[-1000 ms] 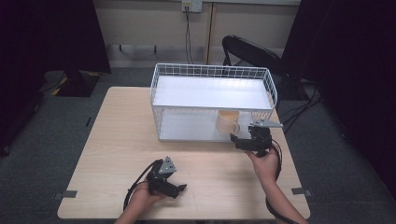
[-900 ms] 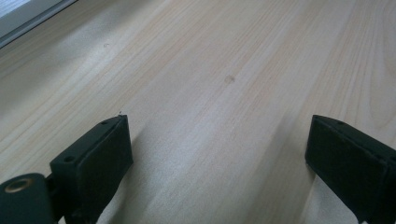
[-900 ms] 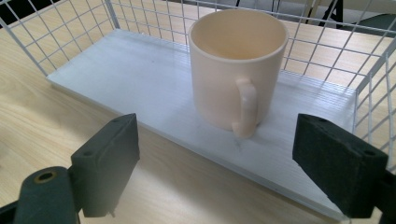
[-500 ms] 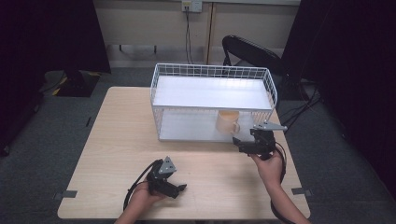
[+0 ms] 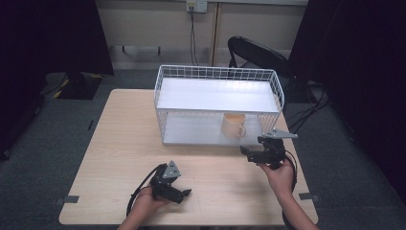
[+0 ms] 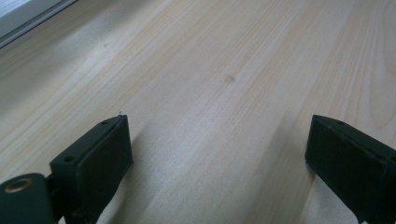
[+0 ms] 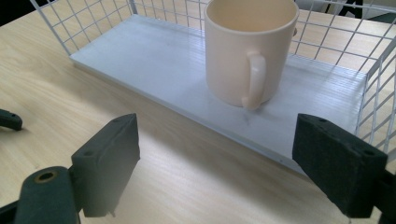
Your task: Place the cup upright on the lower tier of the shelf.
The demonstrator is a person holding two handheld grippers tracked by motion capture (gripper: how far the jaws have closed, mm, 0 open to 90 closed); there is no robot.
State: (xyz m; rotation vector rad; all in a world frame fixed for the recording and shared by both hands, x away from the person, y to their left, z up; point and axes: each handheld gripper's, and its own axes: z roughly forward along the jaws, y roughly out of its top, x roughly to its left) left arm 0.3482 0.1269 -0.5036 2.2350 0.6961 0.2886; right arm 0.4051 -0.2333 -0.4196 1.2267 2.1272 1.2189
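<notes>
A cream mug (image 5: pixel 233 125) stands upright on the lower tier of a white wire rack (image 5: pixel 218 96), near its right end. In the right gripper view the mug (image 7: pixel 247 51) has its handle turned towards me, and it sits on the white shelf board (image 7: pixel 154 60). My right gripper (image 5: pixel 247 153) hovers just in front of the rack, open and apart from the mug; its jaws (image 7: pixel 215 154) hold nothing. My left gripper (image 5: pixel 184 193) rests low over the table's near side, open (image 6: pixel 217 140) over bare wood.
The wooden table (image 5: pixel 124 143) has room left of and in front of the rack. The rack's wire wall (image 7: pixel 373 79) rises at the right of the mug. A black chair (image 5: pixel 258 55) stands behind the table. Cables trail from both grippers.
My right gripper has drawn back a little from the rack, towards the near right. The mug and the left gripper have not moved.
</notes>
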